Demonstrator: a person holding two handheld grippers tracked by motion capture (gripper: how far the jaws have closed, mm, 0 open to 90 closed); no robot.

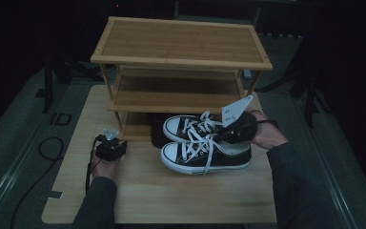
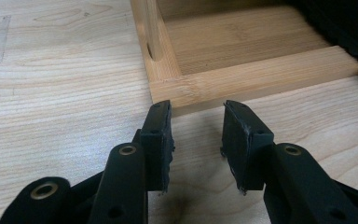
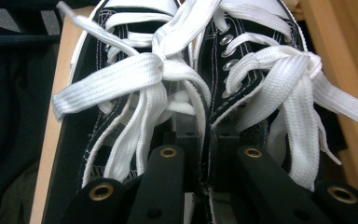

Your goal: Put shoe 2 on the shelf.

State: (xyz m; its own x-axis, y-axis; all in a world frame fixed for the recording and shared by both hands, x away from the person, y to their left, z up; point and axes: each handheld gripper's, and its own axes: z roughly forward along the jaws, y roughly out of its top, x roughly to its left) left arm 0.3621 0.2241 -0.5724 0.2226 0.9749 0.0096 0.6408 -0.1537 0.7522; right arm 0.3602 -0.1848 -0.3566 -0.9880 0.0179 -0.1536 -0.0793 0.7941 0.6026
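Two black sneakers with white laces and toe caps lie side by side, toes to the left, in front of the wooden shoe rack: the near sneaker and the far sneaker. My right gripper comes in from their heel end. In the right gripper view the right gripper is shut on the two touching inner walls of the sneakers, pinching them together. My left gripper sits low on the table by the rack's front left leg. Seen close, the left gripper is open with nothing between its pads.
The rack has three shelves and stands at the far side of the wooden table. Its bottom frame lies just ahead of the left jaws. A dark object sits on the bottom shelf behind the shoes. A grey floor with cables surrounds the table.
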